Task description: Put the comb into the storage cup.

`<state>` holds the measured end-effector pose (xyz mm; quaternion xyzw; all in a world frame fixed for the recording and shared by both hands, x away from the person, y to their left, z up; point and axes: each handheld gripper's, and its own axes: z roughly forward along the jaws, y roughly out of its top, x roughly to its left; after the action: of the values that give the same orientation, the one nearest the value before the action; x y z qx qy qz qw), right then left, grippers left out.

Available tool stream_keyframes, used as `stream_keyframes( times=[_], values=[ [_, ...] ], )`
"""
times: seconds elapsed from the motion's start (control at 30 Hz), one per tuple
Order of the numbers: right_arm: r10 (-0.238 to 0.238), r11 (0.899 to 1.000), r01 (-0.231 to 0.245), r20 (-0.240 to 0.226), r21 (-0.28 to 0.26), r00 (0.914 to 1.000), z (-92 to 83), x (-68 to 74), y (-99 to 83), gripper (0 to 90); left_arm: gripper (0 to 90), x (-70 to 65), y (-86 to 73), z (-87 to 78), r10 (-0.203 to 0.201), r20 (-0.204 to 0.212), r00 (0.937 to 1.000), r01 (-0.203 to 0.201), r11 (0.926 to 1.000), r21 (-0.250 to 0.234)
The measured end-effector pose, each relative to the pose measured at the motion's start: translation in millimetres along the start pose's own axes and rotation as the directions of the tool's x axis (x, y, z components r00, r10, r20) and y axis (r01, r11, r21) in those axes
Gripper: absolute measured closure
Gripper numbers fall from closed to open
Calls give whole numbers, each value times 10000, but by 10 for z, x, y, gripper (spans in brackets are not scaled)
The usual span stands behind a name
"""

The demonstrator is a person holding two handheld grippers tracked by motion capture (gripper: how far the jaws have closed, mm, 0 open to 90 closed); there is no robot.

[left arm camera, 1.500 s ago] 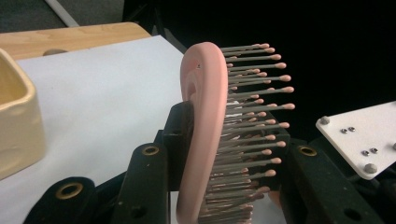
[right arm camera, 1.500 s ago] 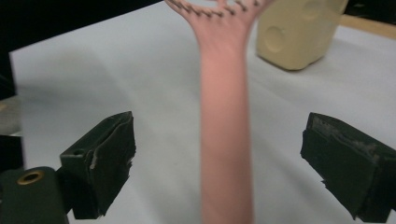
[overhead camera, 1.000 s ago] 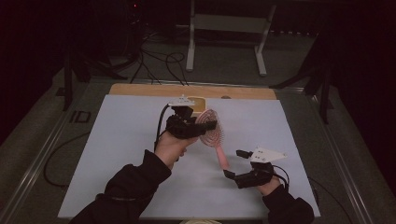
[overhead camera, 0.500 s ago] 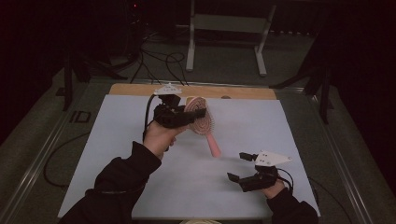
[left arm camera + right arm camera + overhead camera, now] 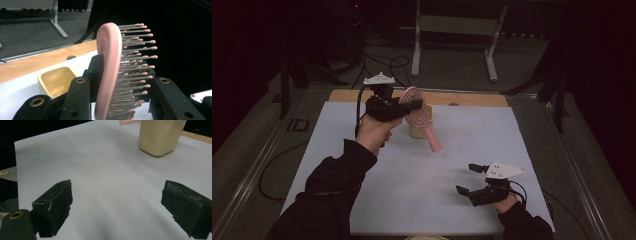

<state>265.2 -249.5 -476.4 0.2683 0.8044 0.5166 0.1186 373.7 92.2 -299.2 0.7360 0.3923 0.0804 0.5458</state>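
Hairbrush [image 5: 419, 116]: pink, with pink-tipped bristles, held above the white table sheet [image 5: 362, 130] near the far edge of the work surface. The left gripper [image 5: 409, 106] clamps the brush head, one jaw against the smooth back and the other on the bristle side, as the left gripper view shows [image 5: 110, 72]. The handle hangs down and toward the person, its tip clear of the sheet. A cream-coloured cup [image 5: 418, 131] stands directly under and behind the brush; in the left gripper view its open mouth [image 5: 57, 80] lies just below and to one side of the jaws.

The right gripper [image 5: 472, 179] rests low over the near right part of the sheet, well apart from the brush, jaws spread wide with nothing between them [image 5: 117, 207].

Step in hand, as judged: transport of the brush toward the cup, most likely for standing it inside, handle first.

Requirements for the next move:
- Bring the handle tip over the cup mouth.
- Tilt the brush closer to upright.
- Lower until the handle seats inside before releasing.
- The cup looks light; a sideways knock from the handle could tip it.
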Motion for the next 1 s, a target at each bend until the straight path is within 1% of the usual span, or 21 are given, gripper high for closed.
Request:
stream_keyframes(
  times=[0.07, 0.1, 0.17, 0.2, 0.33, 0.37, 0.4, 0.47, 0.63, 0.77, 0.8, 1.0],
  values=[
    [16, 10000, -16, -44, 17, 10000, 6, 4, -3, 97, 656, 18, 36, -9, 21, -32, 10000, -21, 10000, -57],
    [-63, 10000, 63, -31, 50, 10000, 10, 3, -6, 97, 656, 29, 60, -15, 45, -88, 10000, -45, 9999, -105],
    [-30, 10000, 30, -59, 76, 10000, 14, 2, -8, 97, 656, 48, 114, -24, 105, -164, 9998, -108, 9998, -190],
    [-24, 10000, 25, -64, 76, 10000, 15, 2, -7, 97, 656, 57, 136, -26, 74, -217, 9997, -79, 9997, -236],
    [-61, 10000, 61, -54, 41, 10000, 11, 3, -3, 97, 656, 87, 216, -22, 134, -359, 9993, -144, 9995, -297],
    [-45, 10000, 45, -73, 5, 10000, 8, 4, -3, 97, 656, 94, 233, -20, 135, -406, 9991, -148, 9993, -335],
    [71, 10000, -70, -87, 5, 9999, 3, 6, 0, 97, 656, 101, 246, -17, 118, -454, 9989, -135, 9993, -356],
    [36, 10000, -36, -76, -14, 10000, -1, 5, 3, 97, 656, 121, 281, -10, 114, -482, 9988, -133, 9992, -389],
    [41, 10000, -41, -75, -37, 10000, -6, 0, 4, 97, 656, 167, 365, 31, -121, -548, 9984, 94, 9987, -498],
    [70, 10000, -70, -92, -47, 9999, -7, -2, 2, 97, 656, 183, 406, 62, -153, -636, 9979, 115, 9981, -601],
    [52, 9999, -54, -129, -119, 9999, -6, -6, -1, 97, 656, 191, 419, 73, -178, -692, 9974, 134, 9979, -633],
    [82, 9999, -83, -38, -114, 10000, -12, -14, -5, 97, 656, 255, 487, 128, -269, -1015, 9945, 197, 9972, -718]
  ],
)
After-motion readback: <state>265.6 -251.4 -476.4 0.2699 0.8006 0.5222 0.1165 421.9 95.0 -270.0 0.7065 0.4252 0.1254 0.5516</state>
